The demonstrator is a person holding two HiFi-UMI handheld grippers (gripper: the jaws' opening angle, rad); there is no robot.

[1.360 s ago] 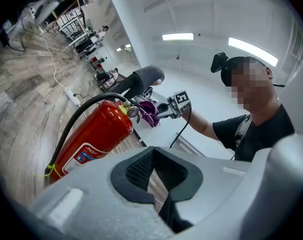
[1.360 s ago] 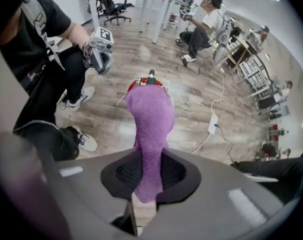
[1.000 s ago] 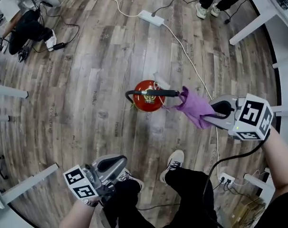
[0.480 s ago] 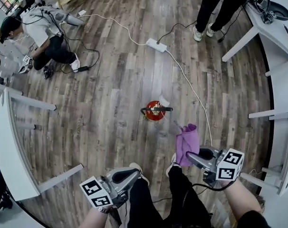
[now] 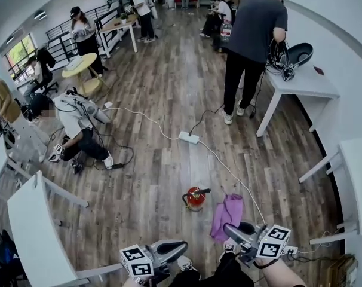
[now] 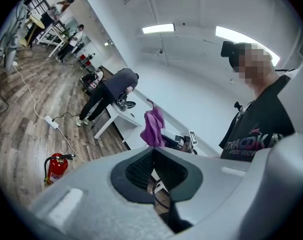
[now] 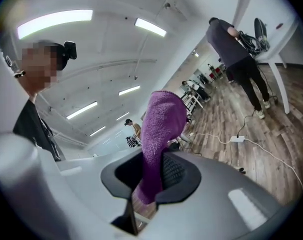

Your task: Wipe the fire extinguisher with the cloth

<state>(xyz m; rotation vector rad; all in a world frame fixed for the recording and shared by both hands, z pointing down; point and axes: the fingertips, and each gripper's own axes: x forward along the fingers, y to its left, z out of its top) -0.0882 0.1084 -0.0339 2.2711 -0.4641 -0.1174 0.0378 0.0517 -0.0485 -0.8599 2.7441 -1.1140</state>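
Note:
The red fire extinguisher (image 5: 195,198) stands upright on the wood floor, its black handle on top; it also shows low at the left of the left gripper view (image 6: 55,167). My right gripper (image 5: 230,228) is shut on the purple cloth (image 5: 227,215), which hangs in the air to the right of the extinguisher, apart from it. In the right gripper view the cloth (image 7: 161,129) rises from between the jaws of the right gripper (image 7: 151,184). My left gripper (image 5: 182,244) is shut and empty, held near my body, with its jaws (image 6: 152,159) together.
A white power strip (image 5: 189,137) and its cable (image 5: 241,184) lie on the floor beyond the extinguisher. A standing person (image 5: 252,34) is at a white table (image 5: 300,82); another person (image 5: 73,124) crouches at the left. White tables (image 5: 34,232) flank me.
Both grippers have risen well above the floor. The cloth came away from the extinguisher's handle with the right gripper. The head view lifted, so the extinguisher looks smaller and farther.

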